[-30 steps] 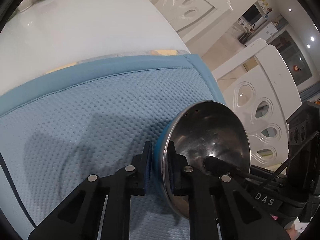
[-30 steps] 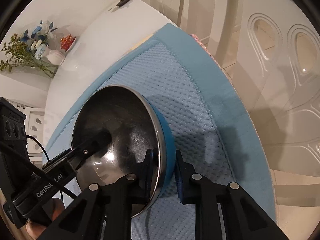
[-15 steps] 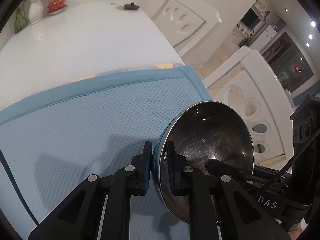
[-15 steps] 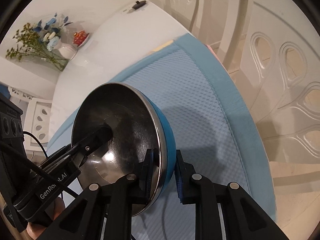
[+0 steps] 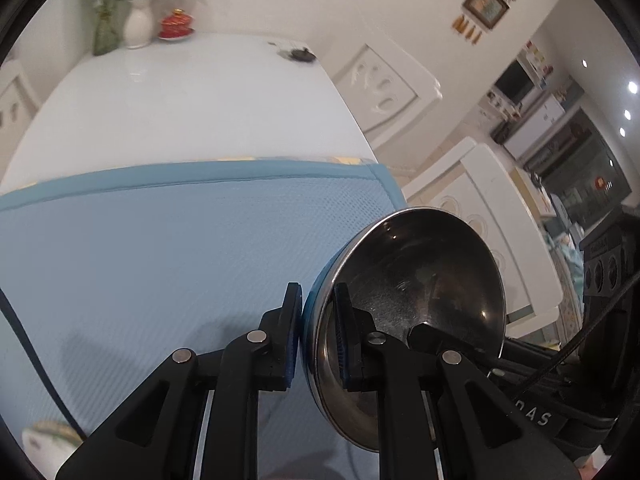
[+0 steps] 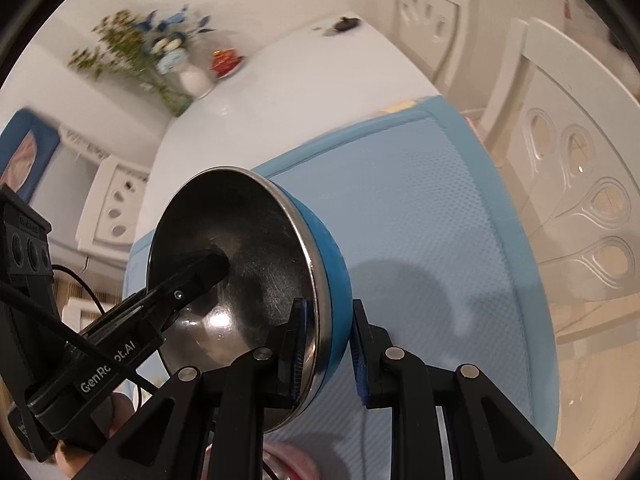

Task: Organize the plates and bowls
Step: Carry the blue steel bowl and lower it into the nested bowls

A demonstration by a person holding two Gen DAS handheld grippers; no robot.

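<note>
We see one bowl (image 5: 420, 292), held in the air over the blue mat (image 5: 160, 248) by both grippers at once, one on each side of its rim. On the left, the left gripper (image 5: 318, 336) angles down toward the table (image 5: 192, 108); its two black fingers pinch the rim, one blue pad pressed on the blue outside, the other on the shiny inside. The bowl is tipped, so its round steel hollow faces the camera, scuffed and mirror-like, with a blue outer shell. In the right wrist view, the same bowl (image 6: 240, 264) sits left of centre and the right gripper (image 6: 326, 348) points steeply down, its two fingers clamped across the rim the same way, one pad inside, one outside. The left gripper's finger (image 6: 200, 276) reaches into the hollow from the lower left.

The mat is a woven, dimpled cloth with a smooth blue border, lying over the near end of the glossy white table, its right edge along the table's right edge. At the far left corner of the table stand one white vase (image 5: 138, 26) of flowers and one red dish (image 5: 176, 24); near the far right corner lies one small dark thing (image 5: 300, 54) we cannot identify. Two white carved chairs (image 6: 572, 184) stand along the right edge. At the lower left edge of the left wrist view one white patterned dish (image 5: 44, 440) shows partly.
</note>
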